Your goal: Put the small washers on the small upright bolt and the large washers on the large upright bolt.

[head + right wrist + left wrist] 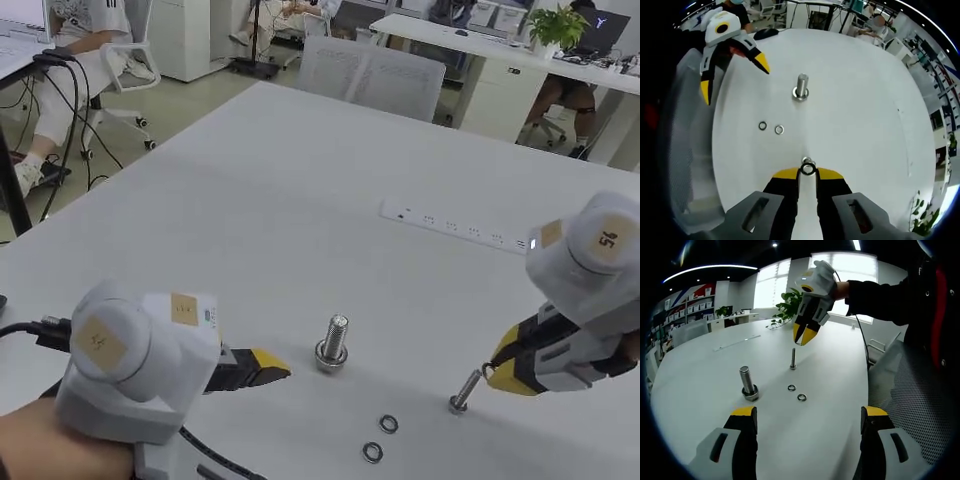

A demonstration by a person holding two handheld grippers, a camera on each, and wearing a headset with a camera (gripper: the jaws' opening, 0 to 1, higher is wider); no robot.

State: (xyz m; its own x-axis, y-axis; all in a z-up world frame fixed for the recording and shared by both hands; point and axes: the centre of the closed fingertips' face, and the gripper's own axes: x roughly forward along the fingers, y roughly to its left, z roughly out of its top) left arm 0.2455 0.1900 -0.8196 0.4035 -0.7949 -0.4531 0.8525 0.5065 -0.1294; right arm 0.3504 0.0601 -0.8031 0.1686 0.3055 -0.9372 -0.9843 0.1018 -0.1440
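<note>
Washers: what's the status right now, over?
Right gripper shut on a washer, close above the small bolt. Left gripper open, empty. Two loose washers on the table. Nothing in the way.

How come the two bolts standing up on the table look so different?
The large bolt is much thicker than the small bolt. The large bolt has a wide ring around its foot; the small bolt's foot looks slimmer. The right claw holds a washer just at the small bolt's tip, while the large bolt has no claw at it. Both are silvery and stand upright on the white table.
</note>
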